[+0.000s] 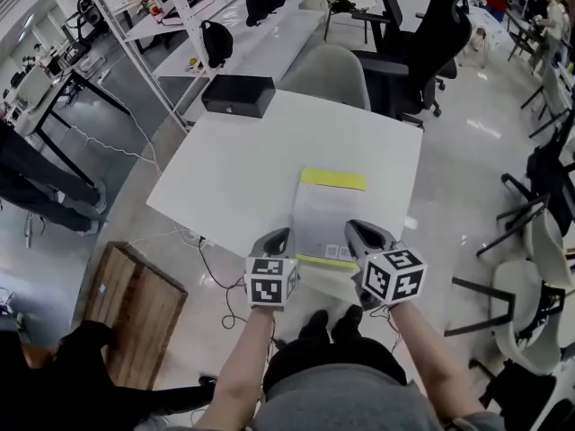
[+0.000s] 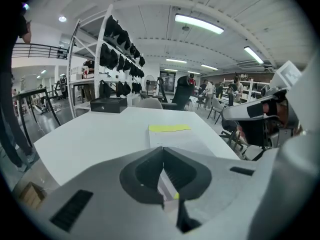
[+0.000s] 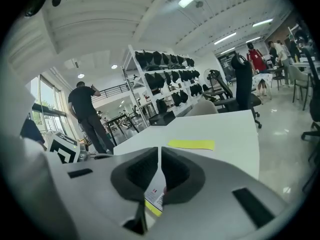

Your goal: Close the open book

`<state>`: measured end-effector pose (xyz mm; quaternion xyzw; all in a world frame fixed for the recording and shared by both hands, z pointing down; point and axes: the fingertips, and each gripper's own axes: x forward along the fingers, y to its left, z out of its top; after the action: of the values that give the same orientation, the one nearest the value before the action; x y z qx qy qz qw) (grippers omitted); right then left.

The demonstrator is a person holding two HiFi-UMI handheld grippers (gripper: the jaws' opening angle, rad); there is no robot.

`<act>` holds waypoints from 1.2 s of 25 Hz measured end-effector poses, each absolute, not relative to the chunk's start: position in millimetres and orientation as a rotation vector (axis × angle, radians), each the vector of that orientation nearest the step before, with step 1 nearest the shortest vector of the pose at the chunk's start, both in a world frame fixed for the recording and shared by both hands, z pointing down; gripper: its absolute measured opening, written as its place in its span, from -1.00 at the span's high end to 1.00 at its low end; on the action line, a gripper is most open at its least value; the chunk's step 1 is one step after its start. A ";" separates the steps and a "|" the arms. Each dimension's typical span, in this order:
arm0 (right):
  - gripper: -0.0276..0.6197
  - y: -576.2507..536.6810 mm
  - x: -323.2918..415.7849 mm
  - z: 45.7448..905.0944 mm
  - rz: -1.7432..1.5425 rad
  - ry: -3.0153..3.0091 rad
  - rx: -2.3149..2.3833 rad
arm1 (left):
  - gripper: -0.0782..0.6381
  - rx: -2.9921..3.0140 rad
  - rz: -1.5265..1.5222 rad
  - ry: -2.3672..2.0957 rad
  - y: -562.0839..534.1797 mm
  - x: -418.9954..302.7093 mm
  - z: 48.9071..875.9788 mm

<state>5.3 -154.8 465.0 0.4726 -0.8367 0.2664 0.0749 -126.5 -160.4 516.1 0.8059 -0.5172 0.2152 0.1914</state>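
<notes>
The book (image 1: pixel 330 215) lies flat on the white table (image 1: pixel 234 169), near its front edge. It shows one white face with a yellow band at the far end and looks closed. My left gripper (image 1: pixel 286 234) hovers just left of the book's near edge, jaws together with nothing between them (image 2: pixel 161 153). My right gripper (image 1: pixel 352 228) hangs over the book's near right corner, also shut and holding nothing (image 3: pixel 159 153). Both gripper views show the book (image 2: pixel 172 136) (image 3: pixel 192 144) lying beyond the jaws.
A black box (image 1: pixel 237 95) sits at the table's far left corner. A grey chair (image 1: pixel 325 74) and a black office chair (image 1: pixel 431 43) stand behind the table. A wooden crate (image 1: pixel 135 303) is on the floor at the left. A person (image 3: pixel 87 114) stands further off.
</notes>
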 end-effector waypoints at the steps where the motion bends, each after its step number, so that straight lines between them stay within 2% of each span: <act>1: 0.85 -154.4 10.3 463.8 0.794 -2.503 1.442 | 0.76 2.268 0.602 -1.452 -160.6 -125.8 514.9; 5: 0.90 -152.9 26.6 459.4 0.761 -2.481 1.516 | 0.76 2.287 0.591 -1.450 -161.5 -123.7 509.3; 30: 0.91 -147.3 75.8 447.8 0.672 -2.430 1.715 | 0.76 2.321 0.516 -1.448 -164.9 -119.5 491.6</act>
<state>75.8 -147.3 447.8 0.5618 -0.7961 0.2202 0.0463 -119.5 -164.9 491.6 0.8206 -0.5117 0.1822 0.1779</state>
